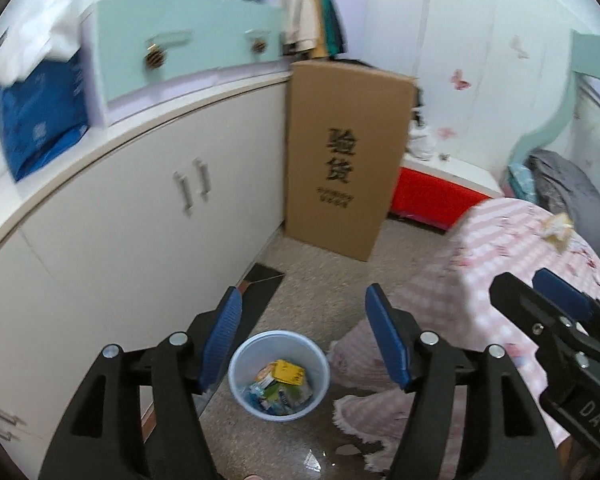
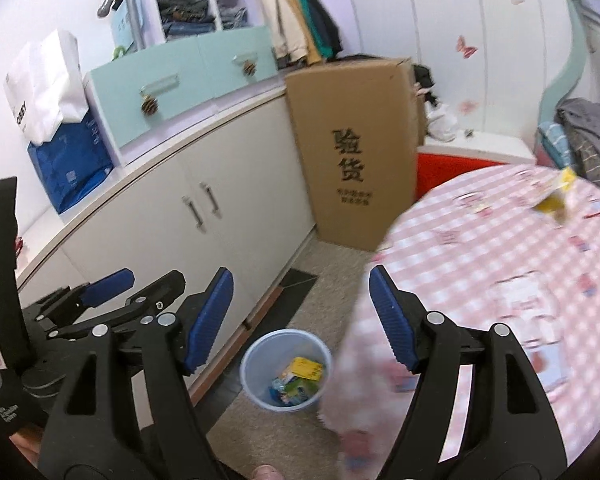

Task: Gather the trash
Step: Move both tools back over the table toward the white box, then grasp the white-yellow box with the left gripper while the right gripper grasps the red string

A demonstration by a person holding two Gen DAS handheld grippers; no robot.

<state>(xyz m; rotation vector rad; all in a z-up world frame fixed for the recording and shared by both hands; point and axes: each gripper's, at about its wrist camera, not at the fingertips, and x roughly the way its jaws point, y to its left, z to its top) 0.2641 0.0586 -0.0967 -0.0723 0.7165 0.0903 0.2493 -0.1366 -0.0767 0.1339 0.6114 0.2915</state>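
Observation:
A pale blue bin point(image 1: 279, 376) stands on the floor between the cabinet and the bed, with colourful wrappers and a yellow packet point(image 1: 288, 372) inside. It also shows in the right wrist view point(image 2: 286, 369). A crumpled yellow wrapper point(image 1: 557, 227) lies on the pink checked bedspread; it shows in the right wrist view point(image 2: 556, 196) too. My left gripper point(image 1: 302, 300) is open and empty above the bin. My right gripper point(image 2: 302, 280) is open and empty, above the bed edge and the bin. The right gripper shows in the left view point(image 1: 540, 284), the left gripper in the right view point(image 2: 112, 280).
A white cabinet point(image 1: 148, 216) runs along the left. A tall cardboard box point(image 1: 344, 160) leans at its far end. A red box point(image 1: 436, 196) sits by the wall. The bed point(image 2: 500, 288) with its hanging pink sheet fills the right. A blue bag point(image 1: 36, 124) stands on the cabinet top.

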